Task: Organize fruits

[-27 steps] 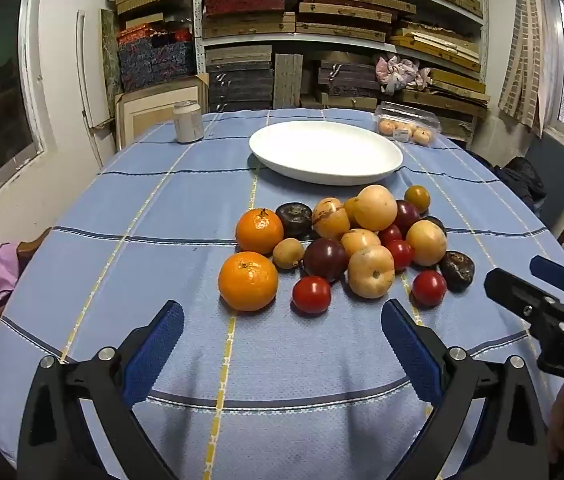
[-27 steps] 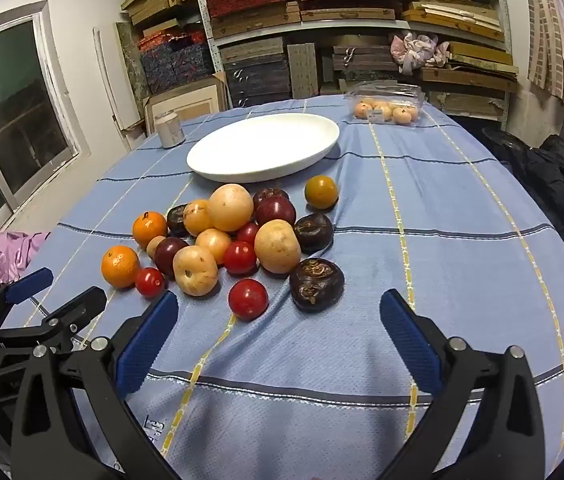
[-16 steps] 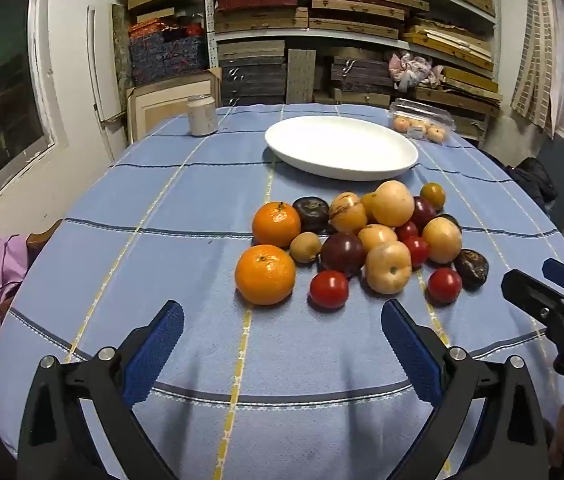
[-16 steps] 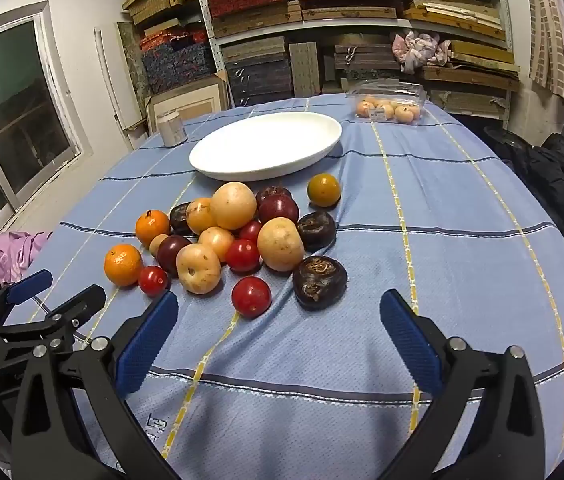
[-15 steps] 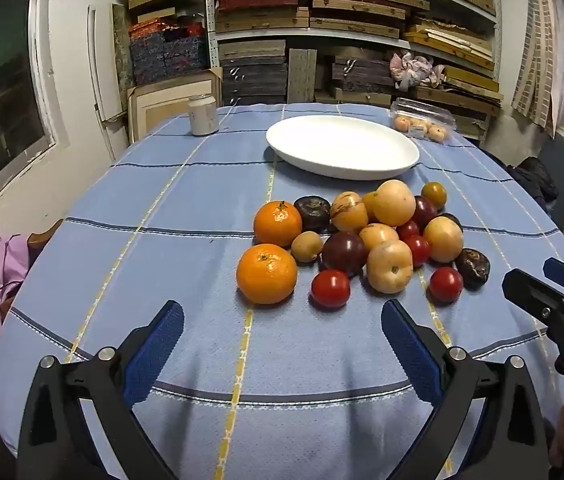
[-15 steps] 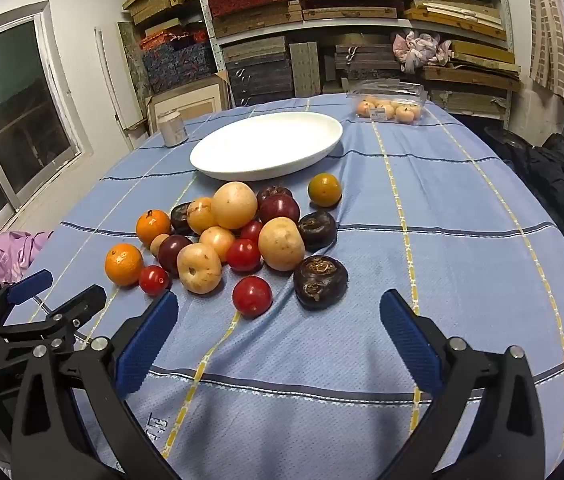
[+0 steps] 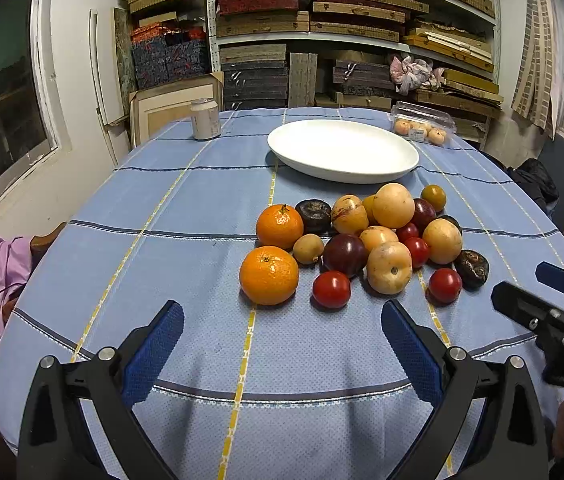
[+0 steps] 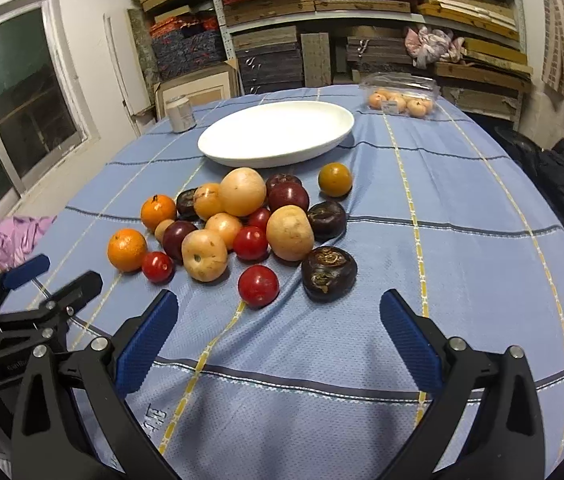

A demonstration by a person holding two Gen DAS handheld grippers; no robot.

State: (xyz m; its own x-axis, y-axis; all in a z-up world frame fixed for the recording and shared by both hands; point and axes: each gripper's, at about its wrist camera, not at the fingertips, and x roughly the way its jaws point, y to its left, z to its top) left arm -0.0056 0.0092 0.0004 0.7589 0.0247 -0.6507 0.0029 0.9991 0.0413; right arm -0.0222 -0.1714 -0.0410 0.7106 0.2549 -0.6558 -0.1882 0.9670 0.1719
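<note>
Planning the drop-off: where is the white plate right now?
In both wrist views the white plate sits empty just beyond the fruit pile, between the can and the clear fruit box.

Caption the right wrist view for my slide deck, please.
Open right gripper hovers before a fruit pile, empty white plate beyond.
</note>
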